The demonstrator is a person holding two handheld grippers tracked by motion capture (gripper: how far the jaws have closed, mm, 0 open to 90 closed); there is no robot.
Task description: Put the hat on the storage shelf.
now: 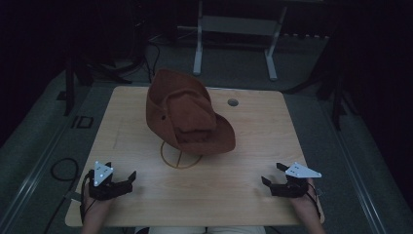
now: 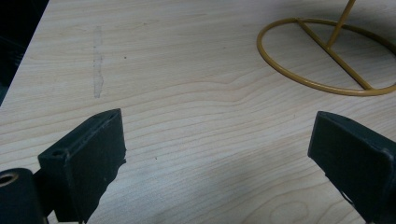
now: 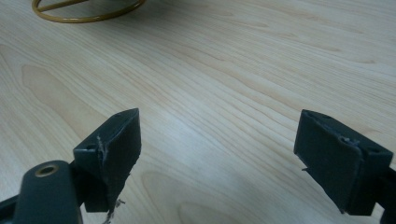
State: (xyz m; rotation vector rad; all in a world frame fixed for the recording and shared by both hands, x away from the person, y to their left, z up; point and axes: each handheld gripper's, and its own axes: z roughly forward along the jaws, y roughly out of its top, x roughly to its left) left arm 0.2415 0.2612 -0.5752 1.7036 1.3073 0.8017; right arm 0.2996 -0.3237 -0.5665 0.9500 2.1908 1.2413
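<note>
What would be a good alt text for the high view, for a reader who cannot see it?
A brown cowboy hat sits tilted on a yellow wire stand in the middle of a light wooden table in a dim room. Near the table's front edge, a person holds the left gripper and the right gripper, both open and apart from the hat.

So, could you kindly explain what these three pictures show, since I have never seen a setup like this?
A person sits at a wooden table holding a hand-held gripper in each hand. The high view looks down from above: left gripper, right gripper. The other two pictures come from cameras riding on each gripper, looking along its black jaws. On the table a brown hat sits on a yellow wire stand. Both grippers are open and hold nothing.
</note>
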